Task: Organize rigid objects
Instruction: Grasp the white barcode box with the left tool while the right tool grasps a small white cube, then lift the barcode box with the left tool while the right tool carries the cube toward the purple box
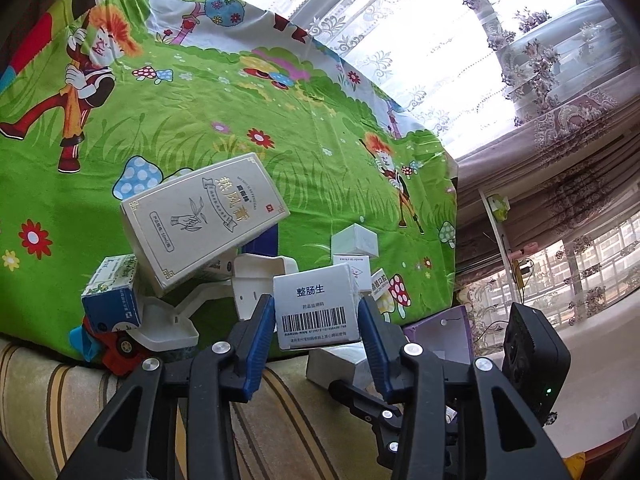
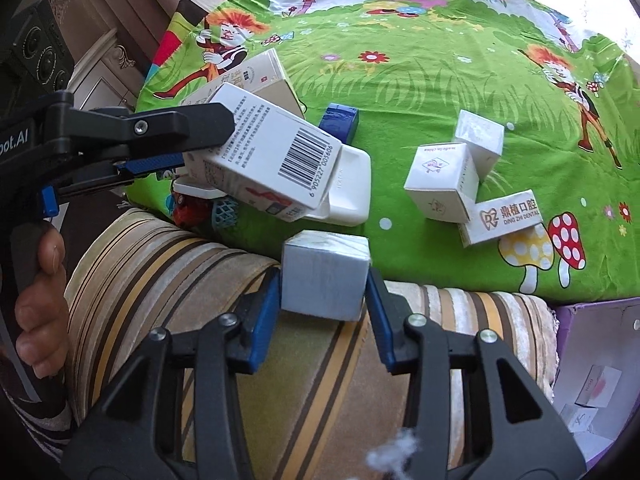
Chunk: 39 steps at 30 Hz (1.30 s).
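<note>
Green cartoon sheet (image 2: 440,80), boxes scattered. Left gripper (image 1: 316,312) clamping barcode box (image 1: 316,306), right gripper (image 2: 324,284) clamping grey box (image 2: 325,274); carry step, probably needing purple bin (image 2: 592,360) next.

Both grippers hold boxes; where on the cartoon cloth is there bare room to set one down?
Free: the wide green stretch of the cloth beyond the blue box and the white cube boxes. Crowded: the near-left edge around the white tray.
</note>
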Available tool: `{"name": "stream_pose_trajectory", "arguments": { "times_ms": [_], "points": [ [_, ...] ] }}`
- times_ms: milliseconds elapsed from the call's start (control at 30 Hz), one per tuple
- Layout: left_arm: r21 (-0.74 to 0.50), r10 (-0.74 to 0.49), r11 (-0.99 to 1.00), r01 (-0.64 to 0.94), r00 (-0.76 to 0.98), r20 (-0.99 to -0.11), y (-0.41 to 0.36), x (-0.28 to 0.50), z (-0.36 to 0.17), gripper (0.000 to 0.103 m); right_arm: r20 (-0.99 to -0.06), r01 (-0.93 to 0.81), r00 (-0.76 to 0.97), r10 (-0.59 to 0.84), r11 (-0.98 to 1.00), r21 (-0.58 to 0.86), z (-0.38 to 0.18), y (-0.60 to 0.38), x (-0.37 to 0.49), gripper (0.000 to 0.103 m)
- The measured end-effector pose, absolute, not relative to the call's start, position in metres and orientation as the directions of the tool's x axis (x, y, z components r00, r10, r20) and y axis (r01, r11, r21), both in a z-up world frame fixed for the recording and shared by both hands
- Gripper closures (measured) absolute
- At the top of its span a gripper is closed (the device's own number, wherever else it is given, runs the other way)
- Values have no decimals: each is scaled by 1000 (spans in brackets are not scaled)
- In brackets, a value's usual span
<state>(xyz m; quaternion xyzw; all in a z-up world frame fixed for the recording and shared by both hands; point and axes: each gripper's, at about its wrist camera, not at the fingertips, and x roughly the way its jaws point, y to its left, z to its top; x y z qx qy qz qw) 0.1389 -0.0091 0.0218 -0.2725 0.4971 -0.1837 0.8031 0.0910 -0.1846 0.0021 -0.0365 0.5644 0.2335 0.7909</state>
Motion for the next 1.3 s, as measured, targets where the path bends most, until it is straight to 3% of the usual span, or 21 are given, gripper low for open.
{"name": "stream_pose_trajectory", "arguments": {
  "times_ms": [600, 1100, 1200, 1300],
  "points": [
    [-646, -647, 750, 140, 359, -673, -91, 125, 35, 59, -876, -243, 395, 277, 951, 192, 37, -298, 55, 57],
    [-633, -673, 740, 227, 274, -687, -168, 123, 38, 59, -872, -88, 431, 232, 973, 215, 31, -386, 38, 58],
    [-635, -668, 743, 214, 310, -677, -158, 127, 47, 59, -865, -116, 440, 242, 970, 213, 30, -377, 49, 37],
    [-632, -656, 750, 197, 343, -672, -145, 129, 53, 59, -877, -184, 408, 252, 964, 191, 23, -357, 67, 34]
  ]
}}
